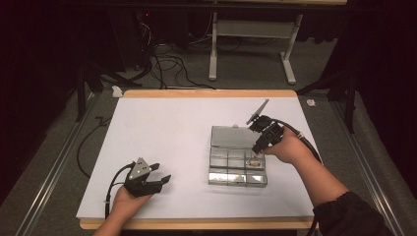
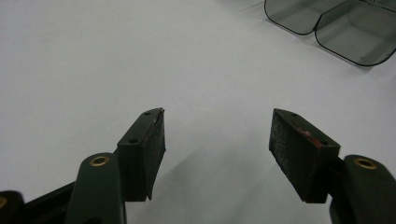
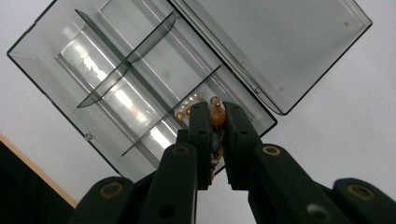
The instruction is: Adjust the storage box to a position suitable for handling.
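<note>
Landmark: clear plastic compartment box, lid laid open flat on the far side, standing on the white table right of centre.

Left gripper: nearest the person, well apart to the left of the box, low over bare table; jaws spread wide, nothing between them.

Right gripper: over the box's right-hand end, jaws clenched on a beaded string of orange, blue and pearl-white beads, its far end touching the floor of a compartment just inside the hinge.

Beyond the box: floor cables, a white table frame.
</note>
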`<state>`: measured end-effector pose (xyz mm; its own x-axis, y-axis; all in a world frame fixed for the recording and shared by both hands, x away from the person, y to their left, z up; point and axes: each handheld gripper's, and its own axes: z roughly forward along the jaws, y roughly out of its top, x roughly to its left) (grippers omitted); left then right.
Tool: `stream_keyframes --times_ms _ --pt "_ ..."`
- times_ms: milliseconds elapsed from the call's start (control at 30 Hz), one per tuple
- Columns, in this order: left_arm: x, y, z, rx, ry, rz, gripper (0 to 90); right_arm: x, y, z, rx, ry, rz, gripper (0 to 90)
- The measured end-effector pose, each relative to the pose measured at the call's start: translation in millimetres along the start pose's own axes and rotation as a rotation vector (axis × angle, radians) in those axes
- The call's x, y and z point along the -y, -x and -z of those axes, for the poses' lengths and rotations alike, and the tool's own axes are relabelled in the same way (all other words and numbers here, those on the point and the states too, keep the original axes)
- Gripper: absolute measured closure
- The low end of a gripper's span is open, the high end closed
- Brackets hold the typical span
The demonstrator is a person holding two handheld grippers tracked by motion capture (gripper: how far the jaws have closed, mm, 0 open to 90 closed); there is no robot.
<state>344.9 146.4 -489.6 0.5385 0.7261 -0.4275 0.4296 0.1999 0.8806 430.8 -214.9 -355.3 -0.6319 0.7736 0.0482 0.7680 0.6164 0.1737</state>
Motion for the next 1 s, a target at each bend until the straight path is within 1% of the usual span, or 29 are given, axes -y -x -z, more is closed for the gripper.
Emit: stream_keyframes --times_ms 33,67,100,133,167,233,267,367,400,433,467,500,533,567,600,633,667,700,800,833,933,1000 --pt "0.1 0.1 0.1 0.001 0.000 -0.002 36.3 0.0 0.0 0.0 0.000 0.000 0.000 83.7" --pt "0.3 0.3 -0.1 0.001 -0.003 -0.003 36.4 0.6 0.7 -5.5 -0.002 -0.005 0.003 83.6" --pt "0.3 0.3 -0.1 0.001 -0.003 -0.003 36.4 0.6 0.7 -5.5 -0.002 -0.005 0.003 83.6" --pt "-0.1 -0.2 -0.3 0.000 -0.004 0.003 36.4 1.0 1.4 -10.6 -0.001 -0.014 -0.003 83.5" --pt "-0.1 -0.2 -0.3 0.000 -0.004 0.003 36.4 1.0 1.4 -10.6 -0.001 -0.014 -0.003 83.5" --pt "0.1 0.0 0.1 0.001 -0.004 -0.004 36.4 1.5 3.1 -16.9 -0.005 -0.014 -0.010 83.6" --pt "0.2 0.3 -0.2 0.002 -0.002 0.000 36.4 1.8 3.6 -19.1 -0.006 -0.017 -0.012 83.5" --pt "-0.1 -0.3 -0.3 0.001 -0.007 0.001 36.4 2.4 5.1 -23.3 -0.002 -0.024 -0.006 83.5" --pt "-0.1 0.1 -0.2 0.001 -0.001 0.003 36.4 2.8 6.4 -28.4 0.003 -0.034 -0.006 83.5" --pt "-0.1 0.1 -0.2 0.001 -0.001 0.003 36.4 2.8 6.4 -28.4 0.003 -0.034 -0.006 83.5" --pt "0.1 -0.1 0.0 0.002 -0.004 -0.002 36.4 2.9 5.9 -30.1 0.007 -0.041 -0.017 83.4" --pt "0.0 -0.2 -0.3 0.001 -0.006 -0.001 36.4 2.0 6.5 -33.5 0.005 -0.050 -0.013 83.4" --pt "-0.1 -0.4 -0.3 0.001 -0.007 0.001 36.4 1.6 6.7 -34.5 0.006 -0.054 -0.007 83.4" --pt "-0.2 -0.4 -0.2 0.000 -0.006 0.002 36.5 1.4 5.4 -36.2 0.004 -0.060 -0.023 83.4" --pt "-0.2 -0.4 -0.2 0.000 -0.006 0.002 36.4 0.8 7.0 -38.0 0.005 -0.055 0.005 83.4" --pt "-0.1 -0.3 0.0 0.001 -0.005 0.000 36.4 0.8 7.0 -38.0 0.005 -0.055 0.005 83.4" --pt "-0.1 0.2 -0.1 0.001 -0.002 0.004 36.4 0.3 5.3 -39.1 0.001 -0.065 -0.018 83.4" --pt "0.0 0.0 -0.3 0.002 -0.003 0.001 36.4 -0.4 5.5 -42.9 0.001 -0.067 -0.002 83.5" --pt "-0.2 -0.2 -0.1 0.001 -0.003 0.004 36.4 -0.8 5.6 -44.4 0.002 -0.074 0.002 83.5" --pt "0.0 0.2 -0.1 0.003 0.000 0.004 36.4 -1.0 4.9 -46.1 0.003 -0.082 -0.012 83.6" --pt "-0.1 0.0 -0.2 0.003 -0.002 0.004 36.4 -1.0 6.0 -47.3 0.004 -0.085 0.001 83.6" --pt "-0.2 -0.3 -0.1 0.003 -0.003 0.005 36.4 -0.3 6.9 -48.6 -0.001 -0.084 -0.018 83.6"
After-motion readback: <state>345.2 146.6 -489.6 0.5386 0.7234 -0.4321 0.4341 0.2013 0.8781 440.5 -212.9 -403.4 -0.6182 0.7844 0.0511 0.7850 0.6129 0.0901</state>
